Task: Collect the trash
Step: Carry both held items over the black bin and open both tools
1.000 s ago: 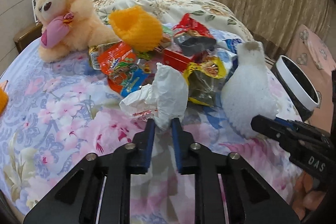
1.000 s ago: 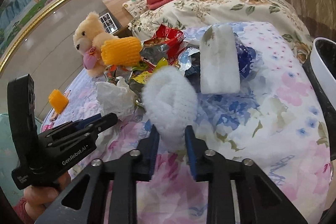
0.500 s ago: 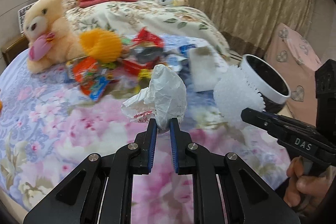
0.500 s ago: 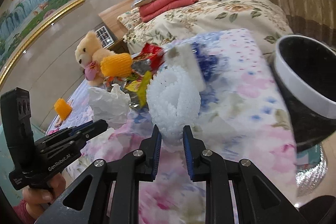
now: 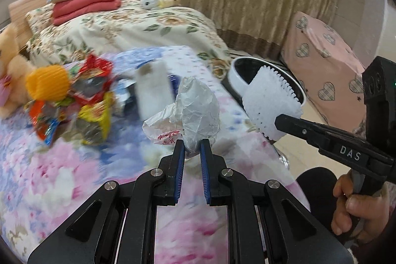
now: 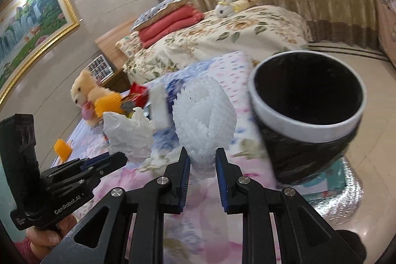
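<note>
Trash pieces are carried in both hand-held grippers, away from the pile toward the bin.

Compared with a second ago, the crumpled white bag [image 5: 195, 113] and the white foam net [image 6: 204, 120] have been lifted off the flowered bed [image 5: 74, 172] and swung toward the black bin [image 6: 307, 113], now large at right of the right view, so the drop seems close. Left hand-held gripper [image 5: 192, 152] is clamped on the bag, right hand-held gripper [image 6: 202, 162] on the net. Counted: two grippers, one bin, one wrapper pile [image 5: 81, 103] at left, one orange net [image 5: 48, 83].
</note>
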A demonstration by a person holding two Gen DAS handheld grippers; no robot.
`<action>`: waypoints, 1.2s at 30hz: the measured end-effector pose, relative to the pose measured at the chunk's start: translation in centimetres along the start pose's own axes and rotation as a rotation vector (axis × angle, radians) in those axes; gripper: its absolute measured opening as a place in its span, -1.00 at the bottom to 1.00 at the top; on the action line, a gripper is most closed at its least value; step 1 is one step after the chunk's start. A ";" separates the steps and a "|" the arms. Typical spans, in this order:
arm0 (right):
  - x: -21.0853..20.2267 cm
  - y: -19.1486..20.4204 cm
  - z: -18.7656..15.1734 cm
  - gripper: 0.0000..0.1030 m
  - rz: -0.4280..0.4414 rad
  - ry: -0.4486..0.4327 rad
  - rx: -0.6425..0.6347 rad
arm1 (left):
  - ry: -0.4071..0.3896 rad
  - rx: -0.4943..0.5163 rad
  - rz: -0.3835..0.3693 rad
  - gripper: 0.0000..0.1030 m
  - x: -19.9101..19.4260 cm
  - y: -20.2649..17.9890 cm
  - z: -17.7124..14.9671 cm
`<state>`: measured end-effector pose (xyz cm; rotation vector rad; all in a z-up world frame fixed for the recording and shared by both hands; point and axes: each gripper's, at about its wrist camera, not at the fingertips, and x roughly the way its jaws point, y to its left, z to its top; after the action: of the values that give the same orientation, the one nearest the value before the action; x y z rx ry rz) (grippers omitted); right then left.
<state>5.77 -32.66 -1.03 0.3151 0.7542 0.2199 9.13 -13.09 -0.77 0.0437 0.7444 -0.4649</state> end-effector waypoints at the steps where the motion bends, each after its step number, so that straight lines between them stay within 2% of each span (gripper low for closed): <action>1: -0.2 -0.7 0.2 -0.60 -0.007 -0.004 0.012 | 0.000 0.007 -0.007 -0.77 0.2 -0.3 0.2; 15: -2.2 -6.9 3.0 -0.60 -0.105 -0.056 0.085 | 0.027 0.094 -0.081 -0.77 4.5 -6.5 3.7; 36: -0.5 -12.5 5.9 -0.58 -0.172 -0.034 0.136 | 0.055 0.143 -0.143 -0.76 10.5 -11.7 8.6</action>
<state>10.57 -45.58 -1.11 0.3798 0.7598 0.0009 16.45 -29.51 0.09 0.1382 0.7699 -0.6548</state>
